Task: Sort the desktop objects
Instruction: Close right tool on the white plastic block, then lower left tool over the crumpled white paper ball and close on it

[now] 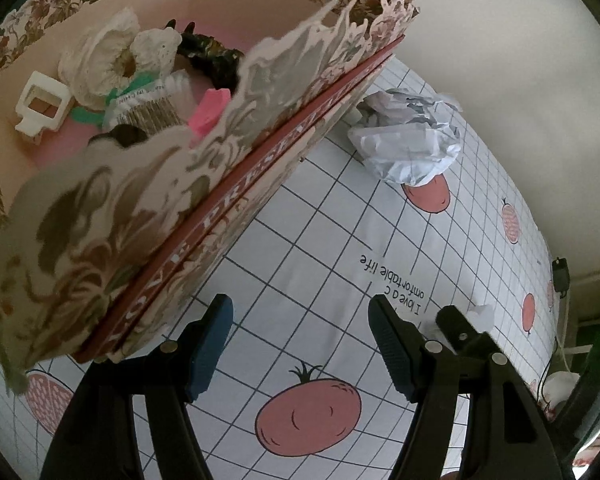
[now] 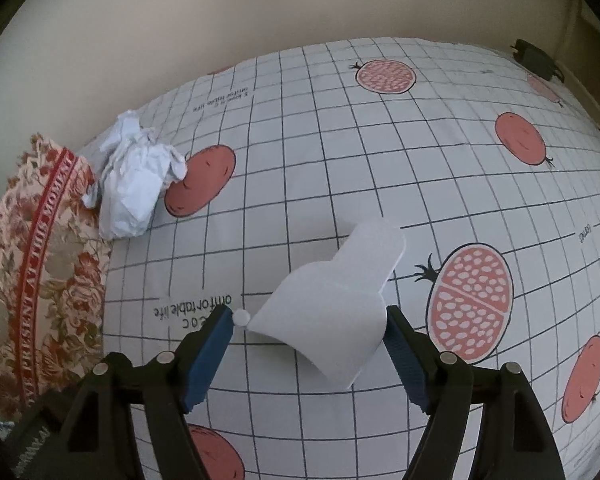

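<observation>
Obscuring printed tablecloth lettering (image 2: 192,312): white card (image 2: 332,312) between right jaws.

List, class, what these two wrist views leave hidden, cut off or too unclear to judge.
1. Left wrist: the floral box has a blurred near wall that hides part of its contents and its base.
2. Left wrist: the crumpled paper is partly hidden behind the box corner.
3. Right wrist: whether the right claw actually pinches the white card; the card hides the contact.
4. Right wrist: the box is cut off at the left edge.
</observation>
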`<state>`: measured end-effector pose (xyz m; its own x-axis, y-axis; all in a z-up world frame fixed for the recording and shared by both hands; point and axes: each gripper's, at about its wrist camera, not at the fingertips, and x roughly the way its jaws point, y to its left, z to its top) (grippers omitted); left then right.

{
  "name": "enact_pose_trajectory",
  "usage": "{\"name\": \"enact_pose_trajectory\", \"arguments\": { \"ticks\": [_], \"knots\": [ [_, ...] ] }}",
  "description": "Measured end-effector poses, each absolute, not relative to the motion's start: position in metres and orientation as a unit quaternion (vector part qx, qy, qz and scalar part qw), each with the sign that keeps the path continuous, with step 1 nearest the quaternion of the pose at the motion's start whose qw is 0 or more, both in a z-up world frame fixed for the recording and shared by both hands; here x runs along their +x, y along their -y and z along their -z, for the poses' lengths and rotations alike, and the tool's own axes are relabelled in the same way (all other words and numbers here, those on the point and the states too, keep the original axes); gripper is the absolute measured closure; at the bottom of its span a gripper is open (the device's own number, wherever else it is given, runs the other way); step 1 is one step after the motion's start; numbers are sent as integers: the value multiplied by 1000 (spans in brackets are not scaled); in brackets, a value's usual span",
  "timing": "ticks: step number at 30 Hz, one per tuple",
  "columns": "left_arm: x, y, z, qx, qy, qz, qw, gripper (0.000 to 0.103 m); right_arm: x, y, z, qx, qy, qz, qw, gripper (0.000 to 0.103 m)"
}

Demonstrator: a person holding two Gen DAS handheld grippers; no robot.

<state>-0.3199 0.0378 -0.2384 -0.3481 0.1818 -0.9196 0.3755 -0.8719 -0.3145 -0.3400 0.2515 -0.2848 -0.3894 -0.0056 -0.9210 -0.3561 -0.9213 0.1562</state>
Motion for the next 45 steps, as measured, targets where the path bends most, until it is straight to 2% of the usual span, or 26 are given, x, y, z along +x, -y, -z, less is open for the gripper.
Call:
{"name": "enact_pose_trajectory", "arguments": {
  "ticks": [9, 19, 34, 45],
  "knots": [
    [-320, -35, 240, 570, -244, 782, 63, 32, -343, -246, 287, -542, -147, -819, 119, 24],
    [-321, -35, 239, 572, -239, 783, 60, 32, -338, -255, 286, -542, -149, -818, 124, 30],
    [-326, -47, 234, 568, -211, 795, 42, 32, -317, -278, 281, -556, -202, -794, 141, 31],
    [-354, -66, 212, 522, -165, 837, -1, 32, -319, -301, 274, -534, -240, -800, 132, 31]
  ]
}}
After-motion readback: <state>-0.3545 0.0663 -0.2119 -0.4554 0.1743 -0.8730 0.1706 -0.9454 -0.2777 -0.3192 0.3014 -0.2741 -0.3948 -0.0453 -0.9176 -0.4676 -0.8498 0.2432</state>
